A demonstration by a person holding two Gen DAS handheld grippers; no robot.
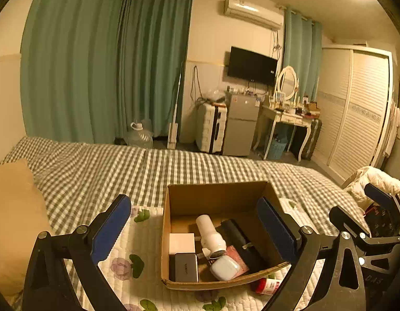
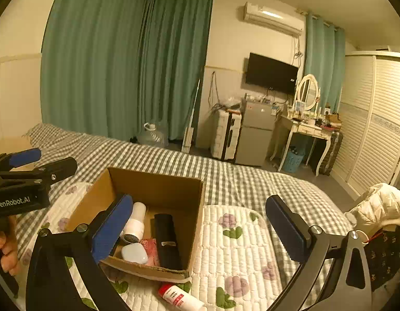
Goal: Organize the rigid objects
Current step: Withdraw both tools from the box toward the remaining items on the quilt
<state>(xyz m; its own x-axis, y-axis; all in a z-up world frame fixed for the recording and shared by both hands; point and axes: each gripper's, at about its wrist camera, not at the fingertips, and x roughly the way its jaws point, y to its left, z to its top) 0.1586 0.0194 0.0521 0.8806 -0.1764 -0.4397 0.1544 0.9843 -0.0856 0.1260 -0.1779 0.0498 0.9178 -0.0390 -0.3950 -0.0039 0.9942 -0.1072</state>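
"UGREEN" is printed on the grey rectangular charger (image 1: pixel 186 270), and "GenRobot.AI" is read on the left gripper (image 2: pixel 44 160). The open brown cardboard box (image 1: pixel 215 197) on the checked bed (image 1: pixel 122 165) is framed between its wide, empty jaws. The right gripper (image 2: pixel 200 225) is likewise spread wide and empty; a red-labelled white bottle (image 2: pixel 178 296) is seen just before the box.

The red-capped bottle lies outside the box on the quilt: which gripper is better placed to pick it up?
Probably the right gripper: the red-capped bottle lies between its open, empty fingers, just below. For the left gripper, it sits beside the right-hand finger, past the cardboard box.
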